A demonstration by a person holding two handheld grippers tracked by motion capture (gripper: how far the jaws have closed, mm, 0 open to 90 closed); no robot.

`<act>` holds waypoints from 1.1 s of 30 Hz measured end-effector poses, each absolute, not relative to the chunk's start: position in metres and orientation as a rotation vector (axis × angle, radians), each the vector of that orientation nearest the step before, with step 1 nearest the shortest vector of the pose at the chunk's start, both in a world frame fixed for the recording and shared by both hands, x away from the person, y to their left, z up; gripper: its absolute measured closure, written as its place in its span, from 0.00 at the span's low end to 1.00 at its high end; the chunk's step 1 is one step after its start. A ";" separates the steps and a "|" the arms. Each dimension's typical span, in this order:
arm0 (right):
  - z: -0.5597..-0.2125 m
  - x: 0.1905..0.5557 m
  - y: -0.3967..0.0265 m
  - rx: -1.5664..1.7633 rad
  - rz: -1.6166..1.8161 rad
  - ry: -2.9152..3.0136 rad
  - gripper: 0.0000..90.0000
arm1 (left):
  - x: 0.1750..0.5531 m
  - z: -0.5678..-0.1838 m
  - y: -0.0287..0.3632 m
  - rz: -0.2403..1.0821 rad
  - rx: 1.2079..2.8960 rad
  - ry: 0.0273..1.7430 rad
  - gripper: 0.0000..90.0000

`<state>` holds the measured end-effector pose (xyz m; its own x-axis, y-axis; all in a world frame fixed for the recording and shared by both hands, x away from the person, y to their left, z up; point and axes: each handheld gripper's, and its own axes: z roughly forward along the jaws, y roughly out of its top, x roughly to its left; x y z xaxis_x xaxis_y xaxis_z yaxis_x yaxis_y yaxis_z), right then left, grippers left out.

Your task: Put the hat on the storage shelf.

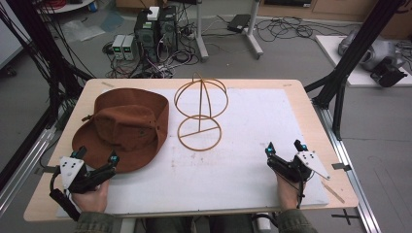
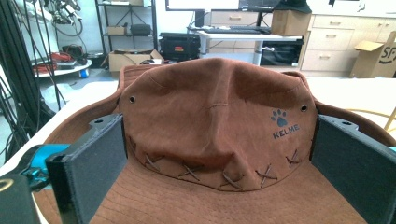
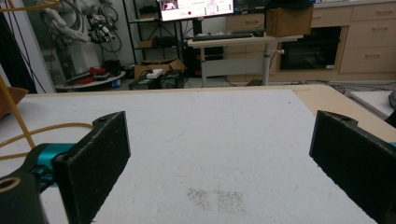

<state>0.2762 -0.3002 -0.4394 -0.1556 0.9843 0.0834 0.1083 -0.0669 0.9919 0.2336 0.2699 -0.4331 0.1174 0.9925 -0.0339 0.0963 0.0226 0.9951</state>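
Nothing is looking done yet: the hat (image 1: 124, 127) is lying left of the empty stand (image 1: 200, 114), the left gripper (image 1: 96, 161) gaping wide at its brim, the right gripper (image 1: 284, 149) idling wide, holding nothing.

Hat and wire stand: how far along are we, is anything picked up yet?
Done: nothing yet. The brown hat lies flat on the white mat, beside the empty wire stand, not on it. In hand: the left claw is open at the hat's near brim, jaws either side of the crown in the left gripper view. The right claw is open over bare mat. Left, presumably: gripping, lifting, placing the hat on the stand.
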 end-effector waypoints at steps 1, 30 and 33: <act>-0.439 0.276 -0.300 1.262 1.335 1.369 0.05 | 0.234 -0.433 0.270 1.053 1.314 1.201 0.05; -0.441 0.279 -0.301 1.281 1.351 1.396 0.05 | 0.233 -0.411 0.266 1.056 1.360 1.107 0.05; -0.442 0.281 -0.302 1.277 1.346 1.399 0.05 | 0.236 -0.409 0.265 1.044 1.369 1.100 0.05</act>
<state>0.2810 -0.3021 -0.4417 -0.1754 0.9797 0.0969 0.1346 -0.0737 0.9882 0.2364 0.2645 -0.4093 0.1983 0.9800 0.0181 0.0700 -0.0326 0.9970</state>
